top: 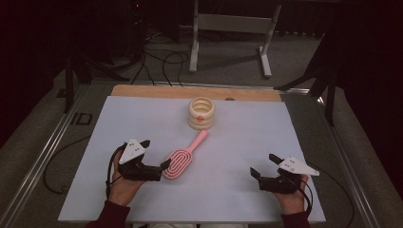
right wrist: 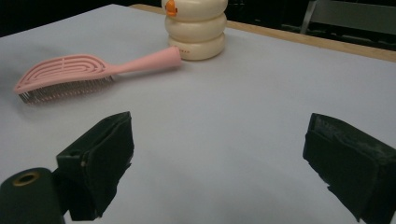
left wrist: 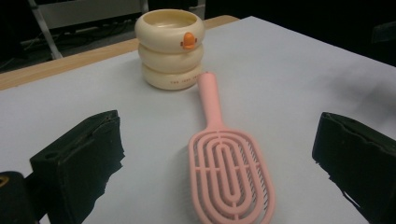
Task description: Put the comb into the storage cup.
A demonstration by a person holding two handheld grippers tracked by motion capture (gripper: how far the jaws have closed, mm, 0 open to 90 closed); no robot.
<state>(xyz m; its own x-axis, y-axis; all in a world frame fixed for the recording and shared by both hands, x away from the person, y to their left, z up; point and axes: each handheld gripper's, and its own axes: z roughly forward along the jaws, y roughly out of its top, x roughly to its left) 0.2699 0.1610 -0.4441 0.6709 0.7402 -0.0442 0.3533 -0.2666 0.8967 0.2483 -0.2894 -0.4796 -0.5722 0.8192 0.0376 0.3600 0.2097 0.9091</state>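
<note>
My left gripper (top: 156,154) rests low on the white table cover (top: 247,142), my palm turned up beneath it and its jaws pointing to the right. They stand wide apart with nothing between them, one of them just beside the head of the pink hairbrush (top: 182,158); in the left gripper view the brush (left wrist: 229,168) lies flat between the two spread jaws, touching neither.

There is one brush. It lies bristles down near the middle of the cover, its handle running up and to the right until its tip almost meets the cream cup (top: 201,113). There is one cup too, made of three stacked rings, upright near the far edge with a small orange duck mark on its side. A line of small print runs round its lowest ring (left wrist: 180,84), too small for me to read.

My right gripper (top: 264,165) sits well apart from both things at the near right, hand under it, jaws spread open and empty, pointing left.
</note>
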